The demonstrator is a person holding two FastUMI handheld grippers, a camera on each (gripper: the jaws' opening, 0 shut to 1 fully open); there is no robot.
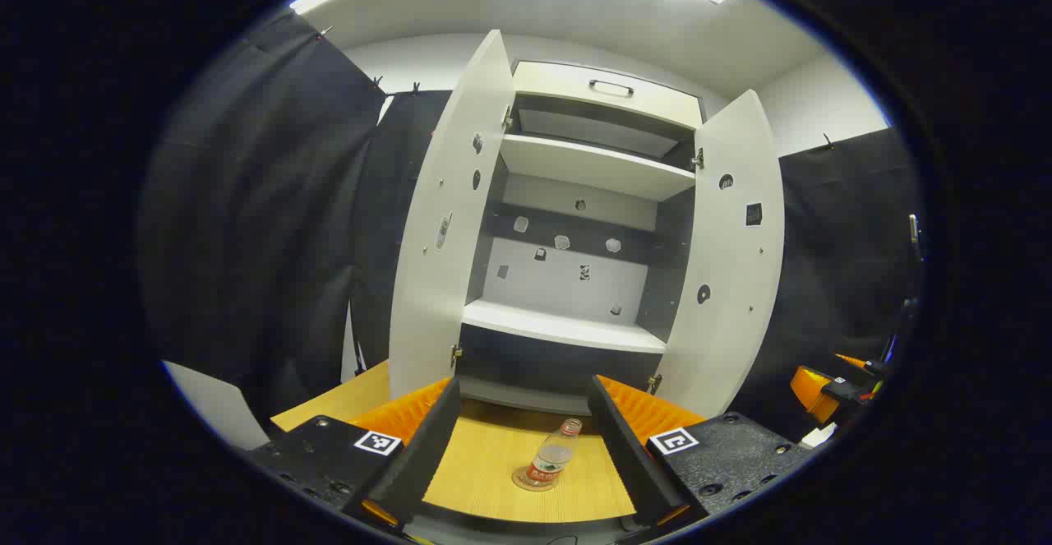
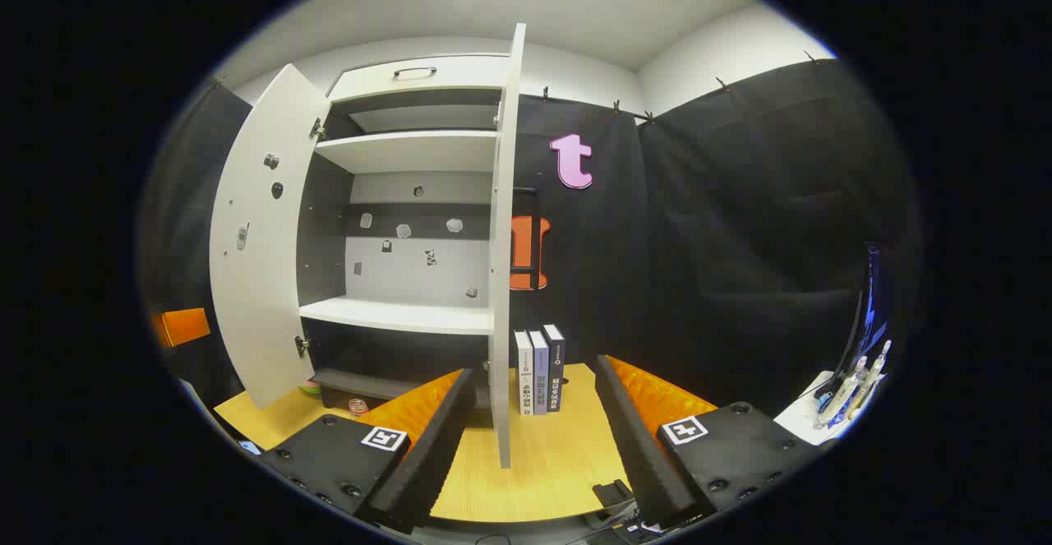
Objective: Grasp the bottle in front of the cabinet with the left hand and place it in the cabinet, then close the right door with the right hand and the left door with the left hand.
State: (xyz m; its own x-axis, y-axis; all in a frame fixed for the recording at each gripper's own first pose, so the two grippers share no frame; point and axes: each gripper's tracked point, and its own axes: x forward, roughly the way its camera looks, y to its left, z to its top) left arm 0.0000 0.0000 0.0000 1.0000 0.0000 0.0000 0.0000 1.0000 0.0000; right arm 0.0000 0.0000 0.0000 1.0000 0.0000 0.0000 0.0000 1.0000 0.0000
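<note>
1. The first step is in hand: the bottle (image 1: 552, 458) stands upright on the table (image 1: 485, 463) in front of the cabinet (image 1: 575, 200), not yet gripped.
2. The left hand-held gripper (image 1: 526, 454) has its fingers spread wide, apart from the bottle, which shows between them and a little farther off toward the cabinet.
3. The next move, as I judge it, calls for easing this hand-held gripper forward until the fingers flank the bottle's body, then closing on it below the neck.
4. The right hand-held gripper (image 2: 534, 438) is also spread wide and holds nothing; the edge of the right door (image 2: 503, 265) stands between its fingers, seen nearly edge-on.
5. Both doors are swung fully open, the left door (image 1: 448, 224) as well, so the way to the lower shelf (image 1: 567, 327) is open between them.
6. The lift must clear the shelf's front edge; the shelf looks bare, leaving room to set the bottle down.
7. Three books (image 2: 540, 371) stand on the table just beside the right door, on its outer side, away from its closing swing.
</note>
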